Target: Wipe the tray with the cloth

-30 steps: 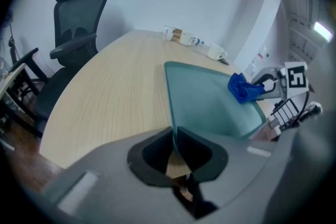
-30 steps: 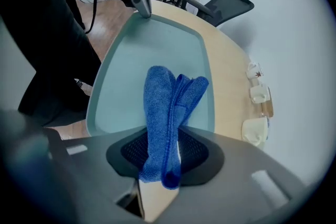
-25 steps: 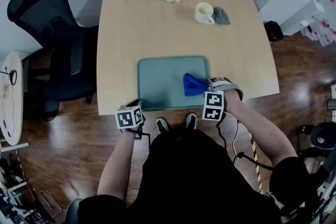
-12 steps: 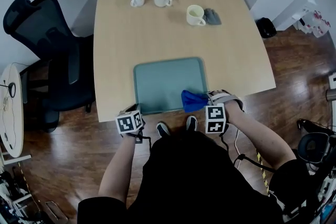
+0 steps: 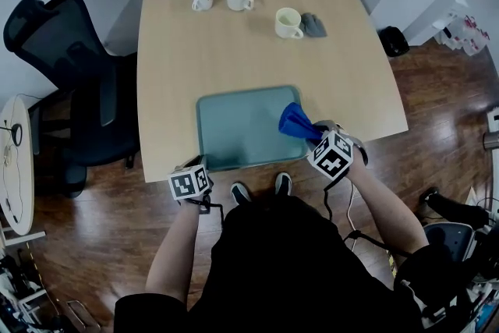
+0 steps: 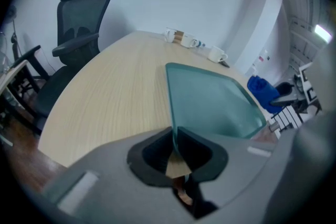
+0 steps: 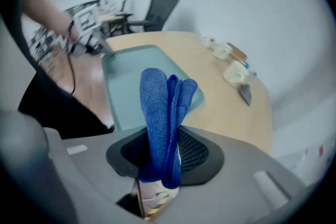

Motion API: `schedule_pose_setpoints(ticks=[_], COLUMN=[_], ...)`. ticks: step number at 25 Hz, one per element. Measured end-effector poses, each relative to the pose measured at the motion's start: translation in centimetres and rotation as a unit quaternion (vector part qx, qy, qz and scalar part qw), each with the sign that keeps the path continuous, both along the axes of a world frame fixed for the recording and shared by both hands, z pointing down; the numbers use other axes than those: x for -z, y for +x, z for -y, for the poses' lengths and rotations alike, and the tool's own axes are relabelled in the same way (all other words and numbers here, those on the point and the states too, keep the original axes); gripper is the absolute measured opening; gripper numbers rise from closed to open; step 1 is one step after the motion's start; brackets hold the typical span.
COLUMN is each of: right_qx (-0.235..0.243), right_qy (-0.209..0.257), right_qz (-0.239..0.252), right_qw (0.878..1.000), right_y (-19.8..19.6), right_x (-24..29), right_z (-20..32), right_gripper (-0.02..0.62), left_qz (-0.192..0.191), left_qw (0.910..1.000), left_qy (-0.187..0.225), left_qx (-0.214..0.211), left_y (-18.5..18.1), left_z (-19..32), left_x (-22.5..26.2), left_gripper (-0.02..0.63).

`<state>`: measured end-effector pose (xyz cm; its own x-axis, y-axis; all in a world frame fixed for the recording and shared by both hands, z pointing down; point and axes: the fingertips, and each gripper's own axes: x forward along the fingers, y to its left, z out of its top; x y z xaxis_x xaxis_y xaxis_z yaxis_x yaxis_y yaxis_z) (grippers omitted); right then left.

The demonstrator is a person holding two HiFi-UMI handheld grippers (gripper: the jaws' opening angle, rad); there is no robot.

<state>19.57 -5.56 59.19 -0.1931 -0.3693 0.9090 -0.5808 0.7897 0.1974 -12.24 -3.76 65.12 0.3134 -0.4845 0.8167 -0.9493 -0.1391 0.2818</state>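
Jaws of the left gripper (image 6: 175,145) are pinched together on the thin rim of the teal rectangular plastic tray (image 5: 238,129) at its 7 o'clock corner, steadying it on the pale wooden desk (image 5: 234,43). Those of the right gripper (image 7: 167,162) are clamped on the bunched blue microfibre cloth (image 7: 163,107), which stands out over the tray's 4 o'clock edge. It seems clear of the surface, though the head view is too small to be sure. A hard wiping stroke could drag the cloth out of its grip. It could also pry the rim free and send the tray sliding off the desk's near edge.
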Motion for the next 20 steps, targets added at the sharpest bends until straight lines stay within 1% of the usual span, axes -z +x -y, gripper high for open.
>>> schedule_pose_setpoints(ticks=[1,2,4,6,8,9,10,11,12,15,17,19,20], right_qx=[-0.063,-0.123,-0.229,-0.308,-0.361,-0.378,-0.390,-0.397,-0.399,-0.396,-0.398,-0.403,-0.405], right_qy=[-0.004,-0.010,-0.029,-0.052,-0.069,-0.074,-0.078,-0.080,-0.079,-0.069,-0.058,-0.042,-0.033], right_qz=[0.023,0.040,0.061,0.088,0.121,0.135,0.145,0.152,0.155,0.155,0.161,0.174,0.181], right_qw=[0.998,0.992,0.971,0.946,0.922,0.913,0.906,0.902,0.900,0.902,0.901,0.897,0.896], right_y=[1.7,3.7,7.7,10.3,11.6,11.9,12.0,12.1,12.1,12.3,12.4,12.4,12.5], right_x=[0.2,-0.1,-1.5,-2.7,-3.5,-3.8,-4.1,-4.2,-4.4,-4.3,-3.9,-3.1,-2.6], right_z=[0.9,1.7,2.4,2.6,2.8,2.8,2.7,2.7,2.6,2.8,3.0,3.0,3.0], right_gripper=[0.142,0.143,0.143,0.144,0.147,0.149,0.150,0.152,0.153,0.162,0.188,0.209,0.209], left_qz=[0.001,0.003,0.006,0.007,0.008,0.008,0.009,0.011,0.013,0.018,0.024,0.027,0.026], left_qw=[1.0000,1.0000,0.9999,0.9999,0.9999,0.9998,0.9998,0.9998,0.9998,0.9996,0.9994,0.9990,0.9988], left_qy=[0.001,0.000,-0.001,-0.003,-0.006,-0.006,-0.006,-0.006,-0.005,-0.004,-0.006,-0.002,0.004], left_qx=[0.004,0.008,0.011,0.012,0.013,0.014,0.015,0.016,0.017,0.020,0.023,0.034,0.042], left_y=[0.0,-0.1,-0.1,0.0,0.0,0.0,0.0,-0.1,-0.1,0.0,-0.2,-0.6,-0.8], left_z=[0.0,0.0,0.0,-0.1,-0.1,-0.1,-0.1,-0.1,-0.1,0.0,0.0,-0.1,-0.2], left_x=[0.0,0.0,-0.1,-0.1,-0.1,0.0,0.0,0.0,0.0,-0.1,0.0,0.6,1.1], left_gripper=[0.032,0.032,0.032,0.032,0.032,0.032,0.032,0.032,0.032,0.032,0.039,0.107,0.107])
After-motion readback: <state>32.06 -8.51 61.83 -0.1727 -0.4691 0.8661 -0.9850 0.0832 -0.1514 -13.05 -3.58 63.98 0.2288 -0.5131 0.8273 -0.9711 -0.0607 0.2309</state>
